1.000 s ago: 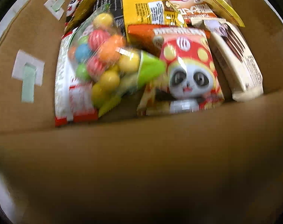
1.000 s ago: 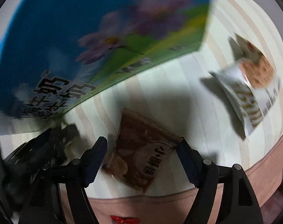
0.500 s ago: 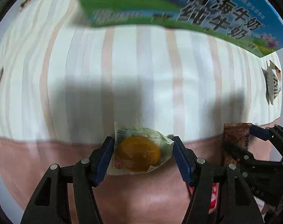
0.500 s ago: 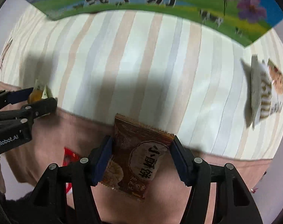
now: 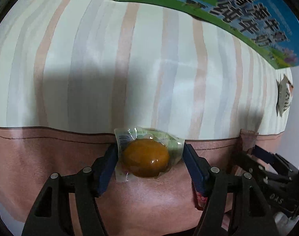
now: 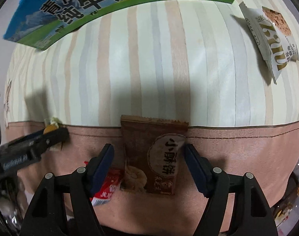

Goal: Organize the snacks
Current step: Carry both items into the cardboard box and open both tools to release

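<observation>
The left hand-held gripper (image 5: pixel 150 156) was clamped on an egg packet (image 5: pixel 147 156), both pads pressing its clear wrapper, the egg's long axis lying crosswise between them. The right hand-held gripper (image 6: pixel 149 167) stood apart around a brown biscuit packet (image 6: pixel 153 155), its long axis pointing away toward the milk carton (image 6: pixel 102 4); the right pad touched its edge, the left stood clear. Both packets sat over the pink border of the striped cloth (image 6: pixel 149 68). A white snack packet (image 6: pixel 271 39) lay well apart.

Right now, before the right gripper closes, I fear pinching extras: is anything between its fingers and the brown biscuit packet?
Nothing visible between them. The brown biscuit packet sits inside the right gripper's open fingers. A red-and-white wrapper peeks out under the left finger, beside the packet, and might get pinched.
</observation>
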Tool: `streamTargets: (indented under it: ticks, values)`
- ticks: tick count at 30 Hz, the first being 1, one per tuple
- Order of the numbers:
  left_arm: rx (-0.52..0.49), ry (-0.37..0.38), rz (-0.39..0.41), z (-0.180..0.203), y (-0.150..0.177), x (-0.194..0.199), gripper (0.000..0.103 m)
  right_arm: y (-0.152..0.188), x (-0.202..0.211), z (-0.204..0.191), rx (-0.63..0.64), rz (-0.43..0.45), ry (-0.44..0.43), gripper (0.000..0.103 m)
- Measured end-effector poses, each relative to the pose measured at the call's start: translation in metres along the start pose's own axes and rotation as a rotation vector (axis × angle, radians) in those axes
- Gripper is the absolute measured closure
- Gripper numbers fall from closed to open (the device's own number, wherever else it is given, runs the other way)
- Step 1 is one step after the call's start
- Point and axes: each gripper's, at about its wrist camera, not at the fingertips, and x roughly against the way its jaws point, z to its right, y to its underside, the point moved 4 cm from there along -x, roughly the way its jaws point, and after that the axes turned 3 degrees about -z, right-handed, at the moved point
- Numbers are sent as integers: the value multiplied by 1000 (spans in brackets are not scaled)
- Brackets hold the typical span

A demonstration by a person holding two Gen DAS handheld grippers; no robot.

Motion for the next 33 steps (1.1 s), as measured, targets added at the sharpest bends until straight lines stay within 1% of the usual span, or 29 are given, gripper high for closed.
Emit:
streamTargets:
  ticks: [1, 2, 3, 5, 6, 8, 9, 12, 14, 16, 18, 20, 22, 25, 28, 29, 30, 31, 33]
  values:
    - [-6, -12, 1, 7, -7, -4, 40, 2, -3, -1, -9, 7, 4, 26]
    - [-15, -28, 2, 12, -5, -5, 41, 1, -6, 2, -18, 16, 12, 28]
    - [-27, -44, 9, 15, -2, -5, 41, 2, -12, 0, -20, 23, 27, 35]
    - [-32, -60, 20, 22, 7, -7, 42, 3, -16, -6, 2, 41, 62, 43]
    - [-35, -66, 23, 22, 13, -5, 43, 3, -15, -6, 17, 53, 69, 44]
    - [-30, -68, 31, 24, 15, -2, 43, 9, -14, -13, 39, 69, 75, 45]
    - [-30, -67, 34, 26, 25, 1, 43, 13, -12, -17, 39, 76, 72, 45]
    - [-30, -54, 45, 24, 36, 7, 43, 20, 5, -15, 42, 102, 36, 45]
    - [-33, -44, 59, 28, 33, 14, 43, 23, 19, -17, 43, 120, 11, 45]
    - [-44, -33, 81, 39, 38, 25, 43, 25, 33, -18, 48, 141, -10, 45]
    - [-54, -10, 105, 42, 38, 42, 43, 26, 53, -18, 55, 167, -42, 45]
    - [-61, 14, 139, 49, 38, 61, 43, 23, 75, -34, 73, 203, -68, 45]
    - [-80, 46, 187, 59, 34, 89, 43, 18, 98, -35, 93, 234, -87, 45]
    - [-124, 88, 253, 78, 22, 134, 43, 6, 141, -39, 123, 292, -121, 45]
    - [-164, 115, 305, 94, -9, 171, 43, -12, 186, -36, 142, 343, -143, 45]
    - [-171, 121, 317, 98, -24, 184, 43, -18, 199, -36, 147, 359, -148, 45]
    - [-187, 122, 330, 108, -49, 197, 43, -29, 213, -33, 153, 374, -152, 45]
    - [-196, 119, 340, 112, -59, 204, 43, -41, 225, -31, 154, 388, -151, 45]
    - [-215, 114, 356, 123, -81, 213, 43, -68, 238, -32, 166, 413, -118, 45]
